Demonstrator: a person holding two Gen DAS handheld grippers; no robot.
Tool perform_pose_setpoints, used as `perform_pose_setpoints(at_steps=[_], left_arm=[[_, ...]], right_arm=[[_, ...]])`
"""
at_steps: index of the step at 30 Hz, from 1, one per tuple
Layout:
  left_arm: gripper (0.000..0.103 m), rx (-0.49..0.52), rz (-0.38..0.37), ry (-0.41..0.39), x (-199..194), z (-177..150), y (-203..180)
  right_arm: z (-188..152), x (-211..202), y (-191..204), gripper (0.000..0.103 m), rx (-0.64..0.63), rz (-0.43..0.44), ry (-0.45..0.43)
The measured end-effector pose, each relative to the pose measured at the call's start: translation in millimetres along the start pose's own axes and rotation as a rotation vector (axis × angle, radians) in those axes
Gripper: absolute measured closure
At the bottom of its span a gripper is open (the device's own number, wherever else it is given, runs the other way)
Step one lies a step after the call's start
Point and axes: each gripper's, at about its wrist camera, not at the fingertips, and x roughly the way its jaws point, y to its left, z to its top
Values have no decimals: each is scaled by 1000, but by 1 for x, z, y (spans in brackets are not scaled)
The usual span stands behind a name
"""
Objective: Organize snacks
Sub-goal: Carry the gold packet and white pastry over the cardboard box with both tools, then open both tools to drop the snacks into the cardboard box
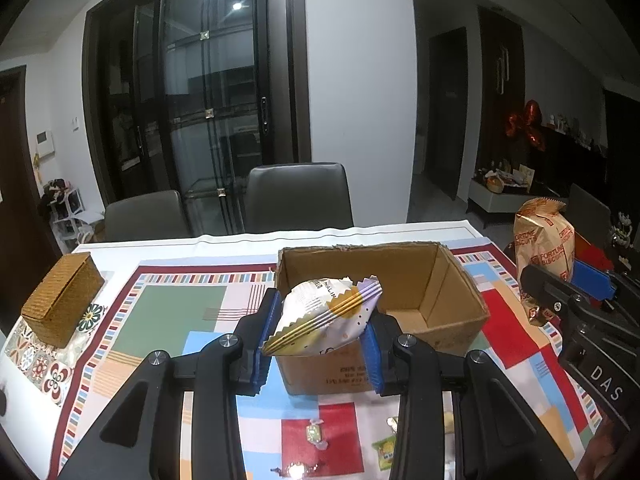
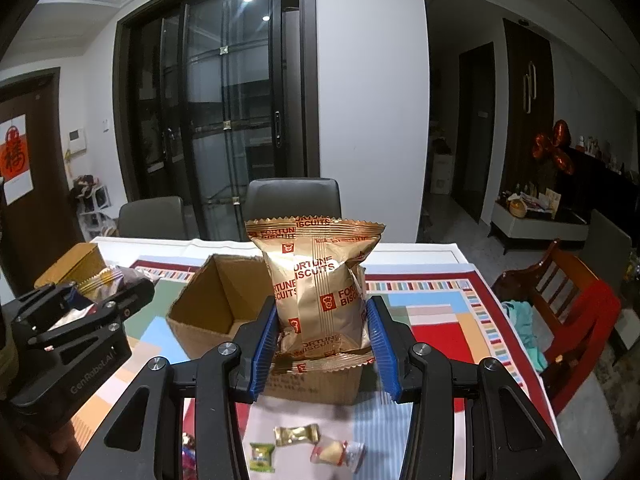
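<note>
Right now my left gripper (image 1: 320,336) has its fingers clamped on a white-and-purple snack packet (image 1: 328,316), held above the cardboard box (image 1: 452,280) on the counter (image 1: 180,312). My right gripper (image 2: 326,344) grasps the gold biscuit bag (image 2: 320,284) just beside that box.

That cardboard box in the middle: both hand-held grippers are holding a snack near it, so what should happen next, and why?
Probably carry each packet on over the open cardboard box and let go. The left hand-held gripper clamps a white and gold packet, the right hand-held gripper a gold biscuit bag; both hang at the box's near side. The part of the box floor that shows is bare.
</note>
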Motion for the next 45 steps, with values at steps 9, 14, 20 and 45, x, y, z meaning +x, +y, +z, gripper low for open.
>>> perform_pose_setpoints(at_steps=[9, 14, 20, 45], left_arm=[[66, 22, -21, -19, 24, 17, -1], [65, 40, -35, -21, 42, 26, -1], [65, 13, -44, 3, 62, 32, 4], [65, 37, -64, 96, 125, 27, -7]], right_arm=[[16, 26, -2, 58, 6, 7, 11], [18, 40, -2, 58, 2, 5, 18], [20, 61, -4, 58, 19, 28, 50], [19, 120, -14, 58, 22, 25, 144]])
